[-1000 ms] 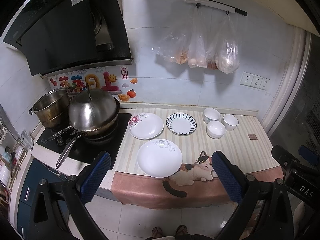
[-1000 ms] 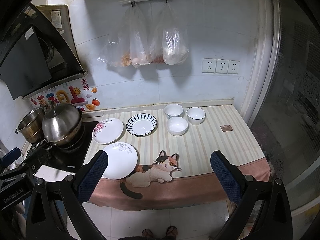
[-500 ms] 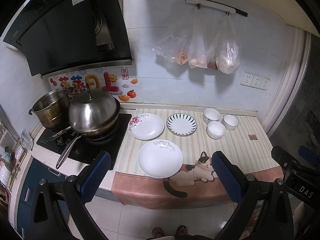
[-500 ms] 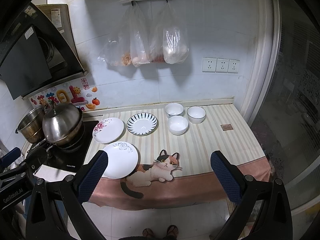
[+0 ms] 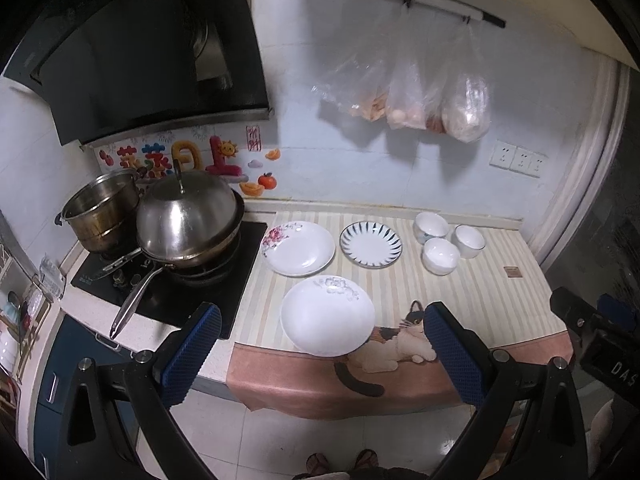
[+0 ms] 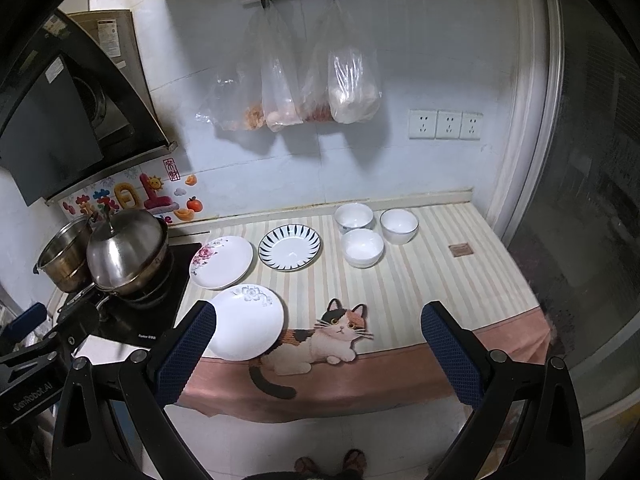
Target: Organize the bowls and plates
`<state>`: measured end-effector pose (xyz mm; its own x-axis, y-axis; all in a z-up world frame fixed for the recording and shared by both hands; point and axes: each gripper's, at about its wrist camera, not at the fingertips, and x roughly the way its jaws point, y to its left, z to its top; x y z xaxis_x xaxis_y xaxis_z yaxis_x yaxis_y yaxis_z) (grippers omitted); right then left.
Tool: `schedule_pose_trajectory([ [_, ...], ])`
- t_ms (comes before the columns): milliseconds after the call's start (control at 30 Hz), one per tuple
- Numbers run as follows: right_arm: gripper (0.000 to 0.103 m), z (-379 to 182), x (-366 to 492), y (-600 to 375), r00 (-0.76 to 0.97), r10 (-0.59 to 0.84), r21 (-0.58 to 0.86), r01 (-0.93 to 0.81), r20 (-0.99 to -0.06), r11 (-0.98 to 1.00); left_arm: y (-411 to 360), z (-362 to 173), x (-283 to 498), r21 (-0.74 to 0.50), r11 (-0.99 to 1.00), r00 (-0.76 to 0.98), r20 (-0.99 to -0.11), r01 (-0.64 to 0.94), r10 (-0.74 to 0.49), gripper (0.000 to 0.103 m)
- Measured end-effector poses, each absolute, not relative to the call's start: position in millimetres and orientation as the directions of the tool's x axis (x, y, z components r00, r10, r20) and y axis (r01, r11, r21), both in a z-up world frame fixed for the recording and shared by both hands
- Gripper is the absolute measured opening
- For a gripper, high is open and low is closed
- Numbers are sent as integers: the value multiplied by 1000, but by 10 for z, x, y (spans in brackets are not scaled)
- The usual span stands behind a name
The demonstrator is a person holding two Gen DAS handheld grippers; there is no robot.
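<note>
Three plates lie on the striped counter mat [image 5: 480,296]: a white plate with a grey flower [image 5: 327,316] at the front, a pink-flowered plate [image 5: 298,248] behind it, and a blue-rimmed plate [image 5: 371,244] to the right. Three white bowls [image 5: 440,256] cluster further right. In the right wrist view the same plates [image 6: 246,322] and bowls [image 6: 363,247] show. My left gripper [image 5: 320,344] and right gripper [image 6: 318,344] are both open and empty, held back from the counter's front edge, above the floor.
A lidded steel wok [image 5: 188,220] and a steel pot [image 5: 100,212] sit on the black hob at the left, the wok handle sticking out toward the front. Plastic bags [image 5: 408,96] hang on the wall. A range hood [image 5: 140,52] is overhead at left.
Both views have shifted very slightly; the plates, bowls and grippers stand as before.
</note>
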<state>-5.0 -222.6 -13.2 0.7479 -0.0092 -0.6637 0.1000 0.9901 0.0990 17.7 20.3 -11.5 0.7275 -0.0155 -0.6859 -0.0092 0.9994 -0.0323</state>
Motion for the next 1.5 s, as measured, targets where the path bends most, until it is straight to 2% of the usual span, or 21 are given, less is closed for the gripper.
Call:
schedule_pose_trajectory([
  [200,103,-594,321,-2174,703,110,207,55,-703,977,495,-574,626,-36,998,699,-715,-43,4,103],
  [267,103,-789,483,-2155,677,116,202,50,-727,978,570,-747,816,-32,997,676,-736,-66,21,103],
  [500,103,-1955,1547,-2176,473,189,222,15,-861,975,731,-1671,1689,-7,997,506,-862,-81,35,103],
  [633,103,-2628,2198,-2168,379,295,302,-43,-877,952,784,-2411,2210,-13,997,341,-940,-81,15,103],
  [800,100,-3479,2962,-1989,222,393,375,-120,-893,919,885,-3130,2615,-82,988,203,-978,-133,-54,103],
  [900,94,-3871,3281,-1864,146,437,419,-138,-888,898,940,-3448,2803,-113,980,144,-986,-164,-89,103],
  [1000,81,-4211,3530,-1721,69,459,446,-150,-886,883,976,-3688,2928,-145,971,102,-987,-190,-127,103],
  [1067,72,-4313,3595,-1663,34,475,465,-158,-879,871,995,-3779,2972,-162,965,92,-985,-204,-145,99],
  [1100,66,-4372,3634,-1612,10,483,475,-169,-876,864,991,-3812,2974,-192,960,91,-980,-205,-177,96],
  [1167,56,-4455,3690,-1548,-12,489,482,-187,-872,856,970,-3841,2964,-224,953,95,-973,-205,-208,78],
  [1200,53,-4476,3699,-1513,-22,494,489,-195,-869,851,954,-3854,2971,-235,951,92,-971,-203,-221,74],
  [1233,42,-4468,3700,-1515,-16,502,495,-202,-865,845,929,-3857,2964,-250,947,89,-968,-202,-237,68],
  [1267,35,-4495,3728,-1488,-27,519,513,-209,-854,833,900,-3858,2958,-234,951,88,-971,-200,-221,68],
  [1333,31,-4457,3701,-1475,-36,515,510,-209,-856,834,860,-3877,2945,-213,958,86,-976,-193,-200,68],
  [1500,31,-4432,3694,-1461,-45,512,509,-212,-858,834,773,-3831,2895,-219,957,97,-974,-191,-203,68],
])
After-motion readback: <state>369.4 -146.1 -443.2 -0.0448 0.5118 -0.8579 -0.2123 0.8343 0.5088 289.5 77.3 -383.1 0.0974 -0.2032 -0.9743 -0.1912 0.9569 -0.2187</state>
